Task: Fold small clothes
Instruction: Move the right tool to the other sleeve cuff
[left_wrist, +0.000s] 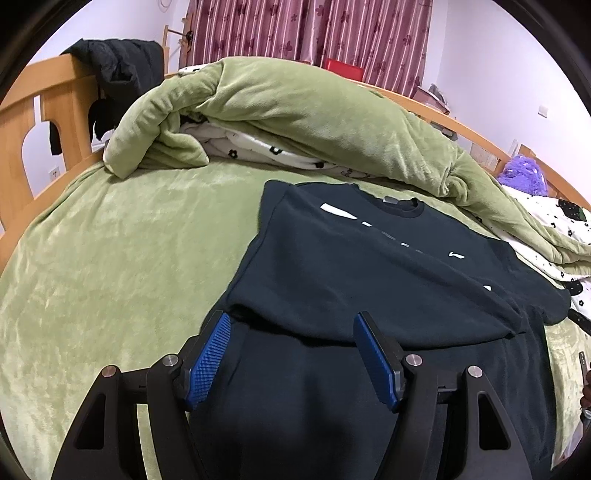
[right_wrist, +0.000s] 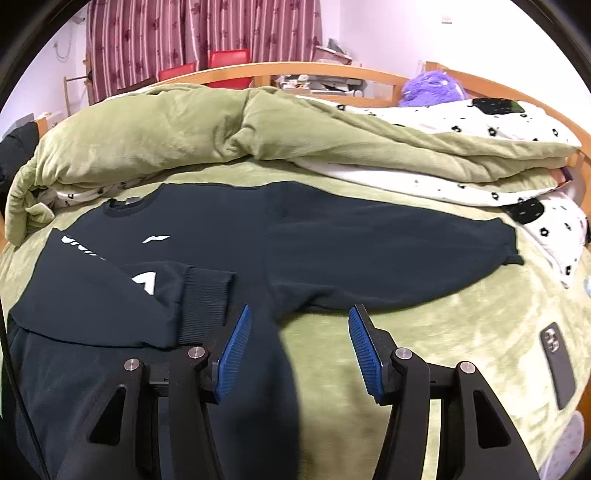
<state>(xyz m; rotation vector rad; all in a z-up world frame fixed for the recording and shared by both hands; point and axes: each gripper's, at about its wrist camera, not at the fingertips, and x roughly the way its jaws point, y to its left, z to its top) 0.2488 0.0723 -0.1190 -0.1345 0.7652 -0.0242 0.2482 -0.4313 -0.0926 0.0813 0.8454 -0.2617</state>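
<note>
Green bedspread (right_wrist: 461, 314) holds dark sweatshirt (right_wrist: 332, 243), left sleeve (right_wrist: 155, 306) already folded across, right sleeve (right_wrist: 443, 240) still out; left gripper (left_wrist: 291, 354) and right gripper (right_wrist: 299, 350) both spread wide, holding nothing

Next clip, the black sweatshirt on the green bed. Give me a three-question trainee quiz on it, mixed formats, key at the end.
1. True or false: both sleeves of the sweatshirt lie folded across its chest.
2. Which gripper looks closer to the phone? A) left B) right
3. Fill in: the right gripper has its jaws ____.

Key: 1 false, the right sleeve lies spread out; 2 B; 3 open.
</note>
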